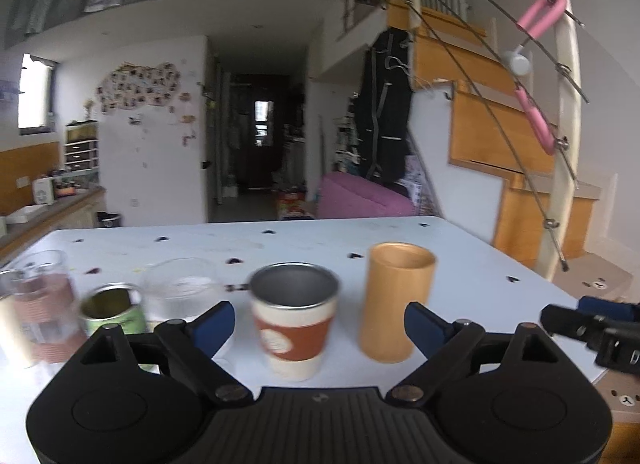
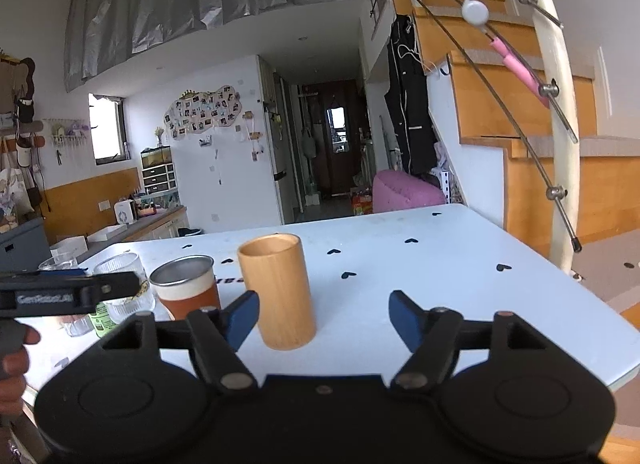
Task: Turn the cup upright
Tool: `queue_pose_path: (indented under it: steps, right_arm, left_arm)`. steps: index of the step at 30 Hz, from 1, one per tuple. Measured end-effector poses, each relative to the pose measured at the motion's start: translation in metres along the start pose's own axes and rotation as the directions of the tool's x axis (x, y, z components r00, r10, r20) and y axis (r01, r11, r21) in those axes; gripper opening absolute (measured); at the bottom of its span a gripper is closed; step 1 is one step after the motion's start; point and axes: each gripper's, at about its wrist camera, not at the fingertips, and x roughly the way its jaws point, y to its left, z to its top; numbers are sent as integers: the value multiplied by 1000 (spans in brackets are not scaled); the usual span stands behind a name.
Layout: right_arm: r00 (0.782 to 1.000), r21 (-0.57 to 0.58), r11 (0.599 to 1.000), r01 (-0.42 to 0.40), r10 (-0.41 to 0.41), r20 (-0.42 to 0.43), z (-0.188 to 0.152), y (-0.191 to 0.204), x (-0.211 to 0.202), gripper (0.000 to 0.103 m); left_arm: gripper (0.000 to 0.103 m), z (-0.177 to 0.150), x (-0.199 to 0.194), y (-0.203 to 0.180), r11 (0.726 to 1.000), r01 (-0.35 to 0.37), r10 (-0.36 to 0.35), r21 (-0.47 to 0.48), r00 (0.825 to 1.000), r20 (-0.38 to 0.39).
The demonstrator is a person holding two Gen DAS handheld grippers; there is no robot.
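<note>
Cups: 1 bamboo, 1 steel, both upright

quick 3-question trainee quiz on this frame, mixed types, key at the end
1. True or false: the orange-sleeved cup stands with its mouth up.
2. Multiple choice: what stands right of that cup in the left wrist view? A) wooden cup B) a kettle C) a plate
3. Fill in: both the left claw and the right claw are ____ and hold nothing.

Key: 1 true; 2 A; 3 open
</note>
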Motion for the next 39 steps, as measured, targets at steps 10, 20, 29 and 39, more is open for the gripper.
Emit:
queue_pose_path:
  steps: [10, 20, 29, 39]
  right_arm:
    - [1000, -47, 999, 0, 0, -14, 1, 19, -4, 96]
    - [999, -87, 996, 12, -16, -41, -3, 31, -6, 103]
    - [999, -75, 997, 21, -24, -38, -3, 28, -10, 103]
    - [999, -76, 997, 20, -23, -45, -4, 29, -10, 103]
  left_arm:
    - [101, -15, -28, 29, 995, -96, 96, -37, 995, -18]
    - [102, -27, -36, 33, 993, -118, 116, -25, 992, -44]
    - [102, -29, -40, 30, 992, -127, 126, -15, 991, -38]
    - [102, -29, -40, 31, 992, -127, 126, -16, 991, -40]
